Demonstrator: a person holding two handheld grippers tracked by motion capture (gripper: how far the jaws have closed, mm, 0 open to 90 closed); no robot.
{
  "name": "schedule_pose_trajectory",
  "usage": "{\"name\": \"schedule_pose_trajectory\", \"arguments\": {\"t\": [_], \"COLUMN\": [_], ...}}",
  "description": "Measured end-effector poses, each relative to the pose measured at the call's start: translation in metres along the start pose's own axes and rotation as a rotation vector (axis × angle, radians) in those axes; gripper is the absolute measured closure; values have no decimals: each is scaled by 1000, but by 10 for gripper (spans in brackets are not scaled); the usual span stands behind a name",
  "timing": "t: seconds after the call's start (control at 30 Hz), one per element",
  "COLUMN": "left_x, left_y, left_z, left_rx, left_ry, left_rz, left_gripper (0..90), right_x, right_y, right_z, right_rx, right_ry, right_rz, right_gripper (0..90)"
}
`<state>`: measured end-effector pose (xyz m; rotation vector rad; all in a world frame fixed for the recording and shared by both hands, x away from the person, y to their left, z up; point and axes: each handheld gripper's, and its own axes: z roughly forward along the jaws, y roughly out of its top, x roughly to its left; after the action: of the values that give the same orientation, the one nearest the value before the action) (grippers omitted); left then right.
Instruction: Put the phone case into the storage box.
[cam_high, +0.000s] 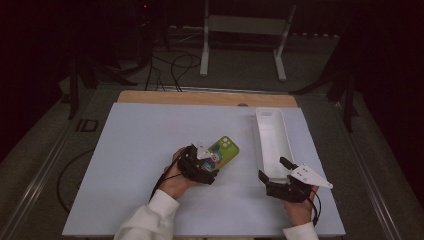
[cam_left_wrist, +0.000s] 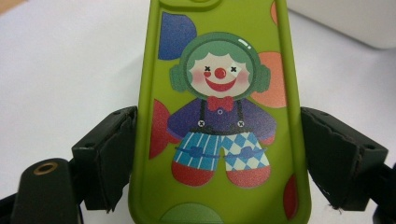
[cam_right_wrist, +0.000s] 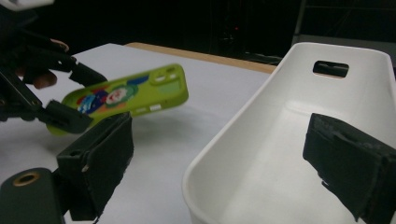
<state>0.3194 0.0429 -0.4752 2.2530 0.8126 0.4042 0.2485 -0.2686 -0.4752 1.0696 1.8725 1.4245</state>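
Phone case (cam_high: 223, 149), the green one with the clown on the back, is where it's at right now: your left tongs (cam_high: 203, 167) have it clamped by its long sides near the bottom end, one jaw on each edge. From the right gripper view it's tilted up off the counter (cam_high: 140, 150), camera end raised and pointing toward the far right corner, so I'd call this the carry step, lifted but not dropped off anywhere yet. It sits roughly mid-counter, a bit toward the near edge, just left of the white bin (cam_high: 272, 140) that runs along the right edge. Your right tongs (cam_high: 275, 172) are spread wide around the near end of that bin: one jaw is outside the near wall and the other is over the inside, with no squeeze on it yet as far as I can tell. My guess is you're about to steady the bin and put the case in. Next move probably wants the right jaws closed on the bin wall first so it doesn't skate, then swing the case over the rim, lower it flat-ish inside, and only then let go. Watch that the raised end clears the rim.
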Motion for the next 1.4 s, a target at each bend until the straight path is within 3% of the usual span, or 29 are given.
{"name": "schedule_pose_trajectory", "arguments": {"t": [0.5, 1.03, 1.4], "left_x": [8, 20, 21], "left_y": [-3, -20, -16], "left_z": [-29, -59, -72], "left_rx": [-93, -177, -226], "left_ry": [51, 104, 120], "left_rz": [-2, -14, 1], "left_gripper": [163, 163, 163], "right_x": [1, 3, 6], "right_y": [2, 7, 18], "right_z": [0, -1, 1], "right_rx": [-3, 6, 25], "right_ry": [5, 7, 24], "right_rz": [3, 0, -16], "right_gripper": [85, 85, 86]}}
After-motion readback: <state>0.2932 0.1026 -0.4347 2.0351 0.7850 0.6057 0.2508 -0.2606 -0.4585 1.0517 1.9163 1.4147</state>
